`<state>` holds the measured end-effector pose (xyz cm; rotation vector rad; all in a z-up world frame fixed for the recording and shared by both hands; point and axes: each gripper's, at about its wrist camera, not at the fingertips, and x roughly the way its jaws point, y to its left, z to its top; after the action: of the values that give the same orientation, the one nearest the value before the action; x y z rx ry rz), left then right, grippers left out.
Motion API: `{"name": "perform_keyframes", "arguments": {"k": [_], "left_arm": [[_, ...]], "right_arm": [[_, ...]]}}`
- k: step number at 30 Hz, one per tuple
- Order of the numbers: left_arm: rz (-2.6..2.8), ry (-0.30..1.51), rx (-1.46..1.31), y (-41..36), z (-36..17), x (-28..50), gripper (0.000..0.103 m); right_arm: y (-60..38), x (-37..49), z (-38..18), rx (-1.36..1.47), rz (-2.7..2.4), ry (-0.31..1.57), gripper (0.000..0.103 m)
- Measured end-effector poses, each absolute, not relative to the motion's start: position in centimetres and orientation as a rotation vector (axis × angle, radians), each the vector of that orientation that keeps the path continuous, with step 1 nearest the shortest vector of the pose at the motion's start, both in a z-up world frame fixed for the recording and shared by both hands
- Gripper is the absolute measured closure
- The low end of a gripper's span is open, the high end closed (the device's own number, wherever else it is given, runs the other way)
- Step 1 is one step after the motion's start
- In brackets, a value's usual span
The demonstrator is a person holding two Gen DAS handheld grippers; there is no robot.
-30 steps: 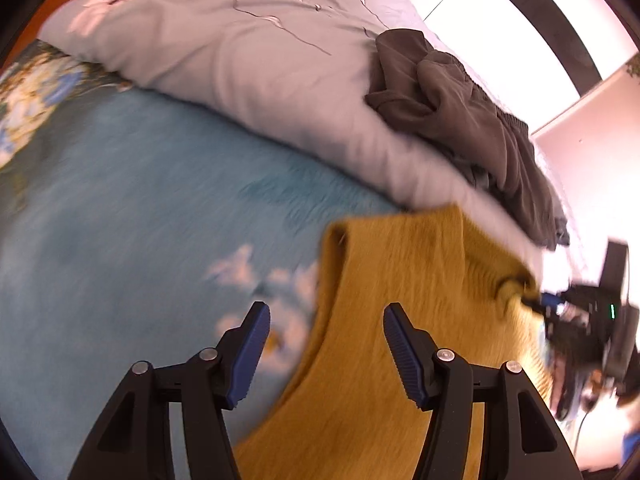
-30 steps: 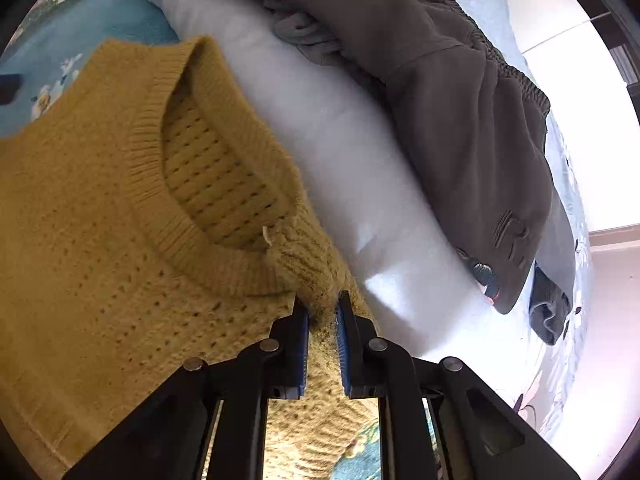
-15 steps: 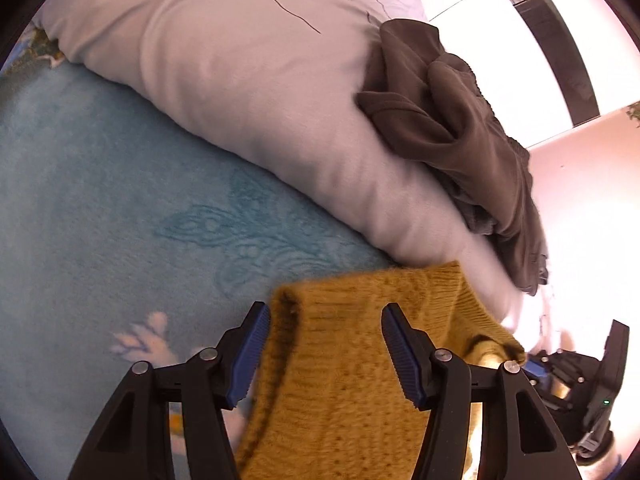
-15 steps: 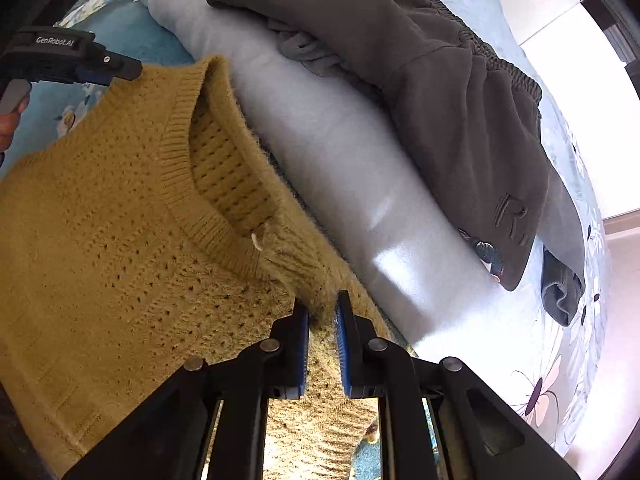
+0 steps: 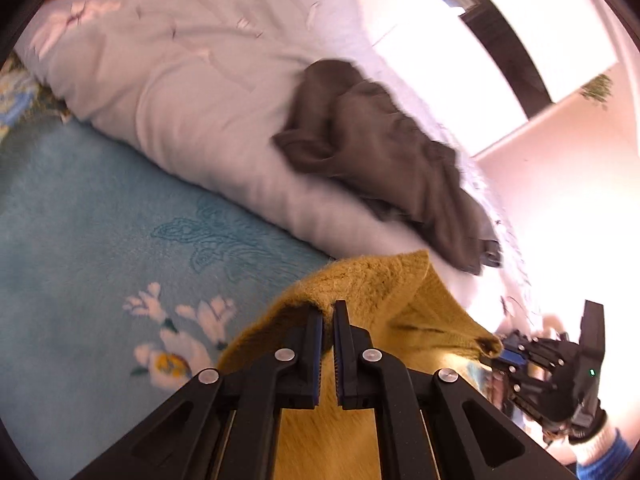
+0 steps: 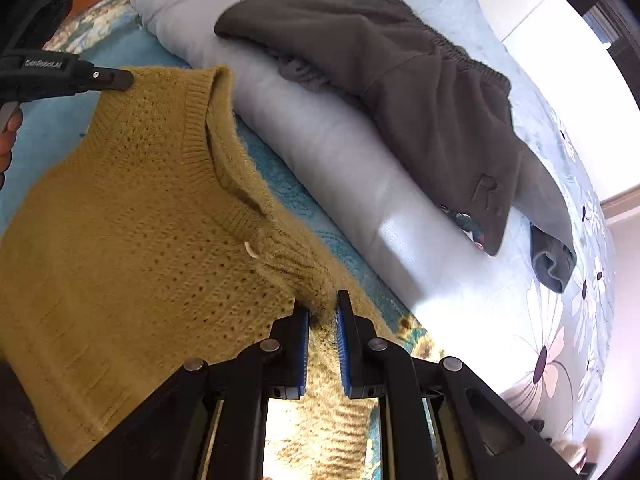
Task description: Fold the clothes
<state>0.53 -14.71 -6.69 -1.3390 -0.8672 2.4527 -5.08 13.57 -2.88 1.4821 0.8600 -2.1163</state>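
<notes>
Sweater (image 6: 132, 216): soft, stretchy knit, hanging over the blue bedspread (image 5: 100, 216).
Left gripper (image 5: 328, 312): I've pinched one shoulder.
Right gripper (image 6: 322, 310): clamped on the other shoulder, I think.
Hold: both shoulders, beside the collar.

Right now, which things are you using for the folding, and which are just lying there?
In use:
- yellow knit sweater
- left gripper, shut on one shoulder
- right gripper, shut on the other shoulder

Just lying there:
- dark grey garment, on the duvet
- pale duvet
- blue flowered blanket underneath
</notes>
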Motion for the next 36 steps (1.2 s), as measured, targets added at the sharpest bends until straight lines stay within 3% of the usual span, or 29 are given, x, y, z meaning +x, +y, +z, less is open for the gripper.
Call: {"name": "perform_keyframes", "arguments": {"k": [6, 14, 23, 30, 33, 36], "left_arm": [[2.453, -0.779, -1.277, -14.6, -2.6, 7.0, 0.098], [2.423, -0.779, -1.306, -14.2, -2.3, 18.1, 0.098], [2.367, -0.77, -1.495, -14.5, -7.0, 27.2, 0.098], [2.328, -0.946, -1.557, -15.7, -9.3, 30.5, 0.097], [2.31, -1.014, -1.575, -16.0, -9.4, 31.2, 0.092], [2.297, -1.128, -1.563, -16.8, -9.5, 32.1, 0.066]], "right_arm": [[14.4, 0.8, 1.2, 1.406, -2.175, 0.751, 0.091], [16.2, 12.2, 3.0, 1.358, -2.167, 0.628, 0.09], [17.0, 24.7, -2.9, 1.478, -2.132, 0.467, 0.09], [16.7, 29.3, -6.8, 1.599, -2.119, 0.355, 0.09], [16.4, 30.2, -7.4, 1.595, -2.123, 0.374, 0.089], [16.6, 30.5, -7.1, 1.59, -2.119, 0.37, 0.084]]}}
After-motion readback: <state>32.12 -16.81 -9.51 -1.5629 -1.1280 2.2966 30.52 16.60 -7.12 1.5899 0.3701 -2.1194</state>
